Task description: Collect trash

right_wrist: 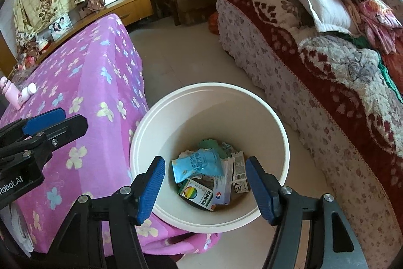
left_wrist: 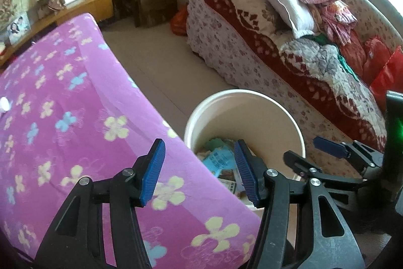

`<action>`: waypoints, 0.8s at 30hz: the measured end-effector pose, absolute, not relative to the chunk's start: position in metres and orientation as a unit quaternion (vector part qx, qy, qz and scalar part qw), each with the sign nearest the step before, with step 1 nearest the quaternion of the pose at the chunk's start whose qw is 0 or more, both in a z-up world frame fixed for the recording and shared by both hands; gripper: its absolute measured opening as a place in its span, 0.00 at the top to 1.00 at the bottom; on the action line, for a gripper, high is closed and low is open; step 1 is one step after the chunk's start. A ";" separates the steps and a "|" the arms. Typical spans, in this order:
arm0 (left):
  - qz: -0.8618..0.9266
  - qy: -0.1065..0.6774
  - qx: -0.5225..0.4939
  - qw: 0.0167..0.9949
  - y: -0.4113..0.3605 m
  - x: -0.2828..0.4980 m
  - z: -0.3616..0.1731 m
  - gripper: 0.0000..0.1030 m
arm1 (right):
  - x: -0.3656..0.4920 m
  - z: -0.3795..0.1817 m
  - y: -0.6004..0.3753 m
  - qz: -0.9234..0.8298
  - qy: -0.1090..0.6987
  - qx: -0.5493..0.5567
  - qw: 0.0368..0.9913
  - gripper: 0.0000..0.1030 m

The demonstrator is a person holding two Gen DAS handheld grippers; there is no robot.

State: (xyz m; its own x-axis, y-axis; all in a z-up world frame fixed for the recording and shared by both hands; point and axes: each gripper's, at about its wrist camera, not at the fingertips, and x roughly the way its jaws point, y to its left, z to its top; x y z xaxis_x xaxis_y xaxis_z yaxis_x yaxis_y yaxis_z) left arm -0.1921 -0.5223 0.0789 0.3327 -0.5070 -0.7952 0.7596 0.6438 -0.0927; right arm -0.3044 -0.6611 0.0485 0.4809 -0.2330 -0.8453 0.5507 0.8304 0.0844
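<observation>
the trash (right_wrist: 201, 175), a blue packet and little boxes, lies at the bottom of the white bin (right_wrist: 277, 122). the bin stands on the floor just beside the pink table (right_wrist: 95, 82), so dropping things in is easy. the right gripper (right_wrist: 204, 188) hangs over it, jaws open and empty. the left gripper (left_wrist: 199, 168), near the table edge, is open and empty too.

Both grippers tilt steeply down, side by side. Left gripper (left_wrist: 200, 169) jaws apart, nothing between them; right gripper (right_wrist: 205, 189) same, empty too.
</observation>
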 end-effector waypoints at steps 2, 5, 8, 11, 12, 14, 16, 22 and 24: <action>-0.384 0.408 0.158 0.813 -0.515 -0.195 0.083 0.46 | -0.307 0.054 -0.658 -0.238 0.445 0.175 0.845 0.38; -0.362 0.378 0.177 0.834 -0.505 -0.202 0.091 0.46 | -0.310 0.061 -0.652 -0.243 0.436 0.171 0.849 0.38; -0.351 0.357 0.178 0.847 -0.492 -0.207 0.099 0.46 | -0.314 0.073 -0.644 -0.251 0.420 0.166 0.856 0.38; -0.348 0.356 0.153 0.854 -0.475 -0.206 0.107 0.46 | -0.318 0.086 -0.635 -0.258 0.402 0.162 0.864 0.38; -0.347 0.355 0.147 0.856 -0.471 -0.207 0.109 0.46 | -0.320 0.090 -0.632 -0.260 0.396 0.161 0.866 0.37; -0.345 0.349 0.135 0.861 -0.461 -0.207 0.117 0.46 | -0.323 0.098 -0.627 -0.265 0.385 0.157 0.870 0.37; -0.348 0.343 0.126 0.863 -0.455 -0.209 0.124 0.46 | -0.327 0.106 -0.620 -0.269 0.375 0.149 0.875 0.37; -0.356 0.315 0.102 0.874 -0.432 -0.220 0.146 0.46 | -0.341 0.137 -0.595 -0.288 0.335 0.113 0.890 0.31; -0.357 0.308 0.097 0.876 -0.426 -0.223 0.151 0.46 | -0.346 0.147 -0.586 -0.290 0.318 0.104 0.897 0.31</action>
